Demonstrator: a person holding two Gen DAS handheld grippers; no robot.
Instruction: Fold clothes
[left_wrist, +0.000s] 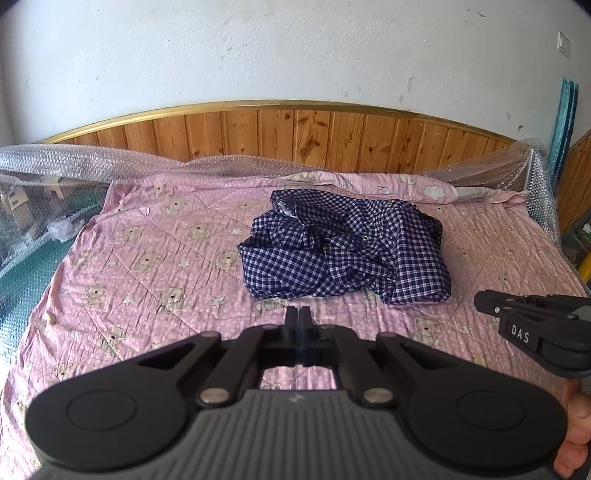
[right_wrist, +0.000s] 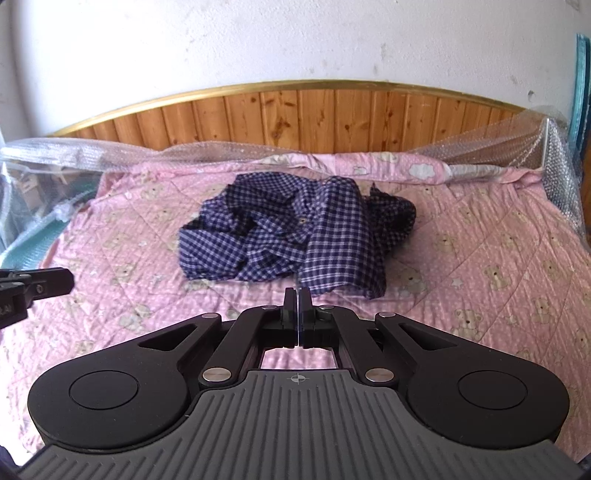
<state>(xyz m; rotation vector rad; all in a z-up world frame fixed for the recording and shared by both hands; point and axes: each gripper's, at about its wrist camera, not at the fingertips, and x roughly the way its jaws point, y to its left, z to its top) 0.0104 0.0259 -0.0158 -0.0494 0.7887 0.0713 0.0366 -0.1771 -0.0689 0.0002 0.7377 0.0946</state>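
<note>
A dark blue and white checked shirt (left_wrist: 343, 247) lies crumpled in a heap on the pink bear-print quilt (left_wrist: 147, 266), near the middle of the bed; it also shows in the right wrist view (right_wrist: 295, 243). My left gripper (left_wrist: 299, 312) is shut and empty, held just short of the heap's near edge. My right gripper (right_wrist: 298, 293) is shut and empty, close to the heap's near hem. The right gripper shows at the right edge of the left wrist view (left_wrist: 484, 301), and the left gripper at the left edge of the right wrist view (right_wrist: 66, 282).
A wooden headboard (left_wrist: 314, 136) with a gold rim stands against a white wall behind the bed. Bubble wrap (left_wrist: 74, 162) covers the bed's far and side edges. Boxes under plastic (left_wrist: 22, 206) lie at the left. The quilt (right_wrist: 498, 258) spreads wide around the heap.
</note>
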